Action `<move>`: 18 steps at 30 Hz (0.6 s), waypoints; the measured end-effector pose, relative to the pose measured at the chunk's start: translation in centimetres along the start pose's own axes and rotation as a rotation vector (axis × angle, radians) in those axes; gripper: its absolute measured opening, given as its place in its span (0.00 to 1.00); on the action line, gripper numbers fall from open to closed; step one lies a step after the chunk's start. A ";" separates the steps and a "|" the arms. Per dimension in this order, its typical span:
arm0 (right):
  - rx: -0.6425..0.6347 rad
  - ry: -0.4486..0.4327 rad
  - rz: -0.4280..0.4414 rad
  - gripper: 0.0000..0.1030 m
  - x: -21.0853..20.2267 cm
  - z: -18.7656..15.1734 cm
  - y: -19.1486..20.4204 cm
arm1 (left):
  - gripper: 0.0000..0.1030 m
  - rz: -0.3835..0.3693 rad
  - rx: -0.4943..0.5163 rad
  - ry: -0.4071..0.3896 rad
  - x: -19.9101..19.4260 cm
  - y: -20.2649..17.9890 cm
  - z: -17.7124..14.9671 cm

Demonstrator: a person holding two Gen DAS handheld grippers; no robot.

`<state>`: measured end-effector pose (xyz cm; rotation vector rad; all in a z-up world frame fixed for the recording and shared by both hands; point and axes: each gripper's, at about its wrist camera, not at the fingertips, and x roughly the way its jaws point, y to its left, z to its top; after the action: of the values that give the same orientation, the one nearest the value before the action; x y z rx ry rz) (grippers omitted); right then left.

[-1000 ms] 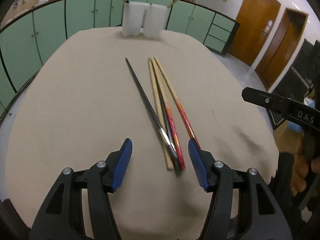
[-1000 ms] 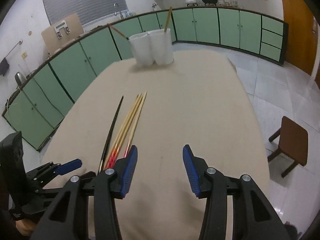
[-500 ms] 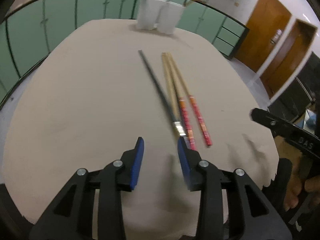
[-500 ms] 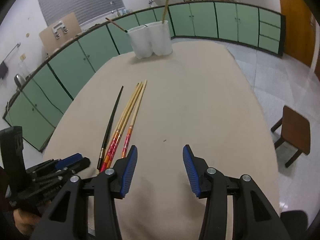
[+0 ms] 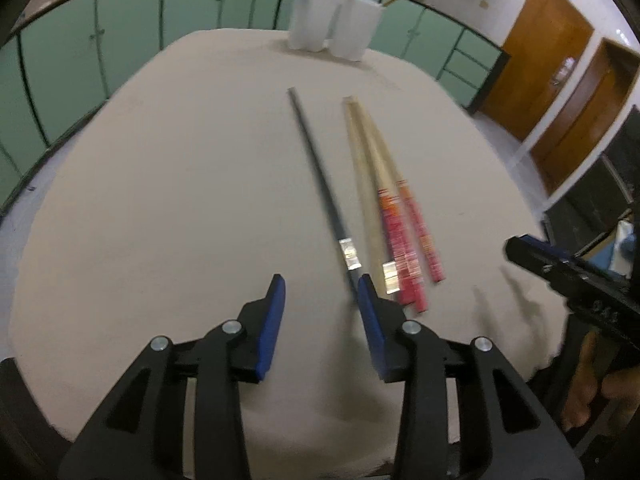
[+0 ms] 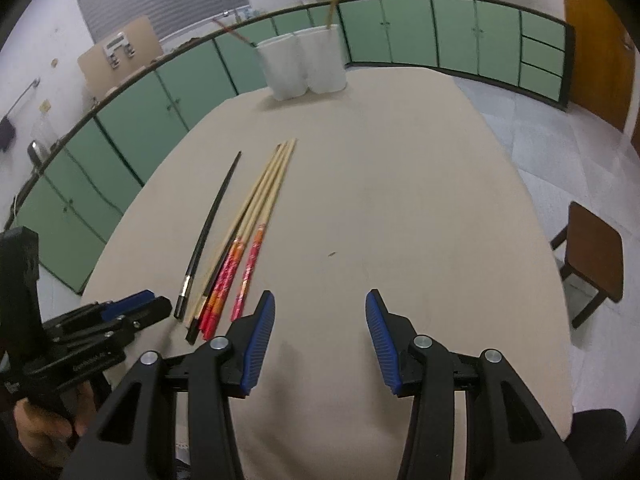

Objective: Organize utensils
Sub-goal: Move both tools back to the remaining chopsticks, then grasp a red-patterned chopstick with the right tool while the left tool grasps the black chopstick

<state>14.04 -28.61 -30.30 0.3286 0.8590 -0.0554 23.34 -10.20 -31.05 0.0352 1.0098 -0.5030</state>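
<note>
Several chopsticks lie side by side on the beige tablecloth: one black chopstick (image 5: 320,184) (image 6: 212,224) a little apart on the left, and a bundle of pale wooden ones with red and orange handles (image 5: 394,220) (image 6: 256,224). My left gripper (image 5: 320,292) is open and empty, just in front of the black chopstick's near end, its right finger beside that end. It also shows in the right wrist view (image 6: 132,308). My right gripper (image 6: 320,308) is open and empty, to the right of the bundle. Two white cups (image 5: 330,20) (image 6: 302,62) stand at the far edge, each holding a chopstick.
The table (image 6: 400,200) is covered by the beige cloth. Green cabinets (image 6: 440,32) ring the room behind it. A brown stool (image 6: 592,252) stands on the tiled floor to the right. Wooden doors (image 5: 540,56) are at the far right.
My left gripper has pulled back and to the left, narrowed its opening, and now lines up on the black chopstick's near end. My right gripper has held its place and stayed open.
</note>
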 end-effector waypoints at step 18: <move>-0.284 -0.064 -0.036 0.20 3.4 -3.0 6.6 | 0.38 -0.035 0.008 -0.047 -0.5 0.3 -1.0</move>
<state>15.26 -21.11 -32.94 0.0444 0.7968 0.0227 22.48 -9.50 -31.24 0.0124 0.9634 -0.5372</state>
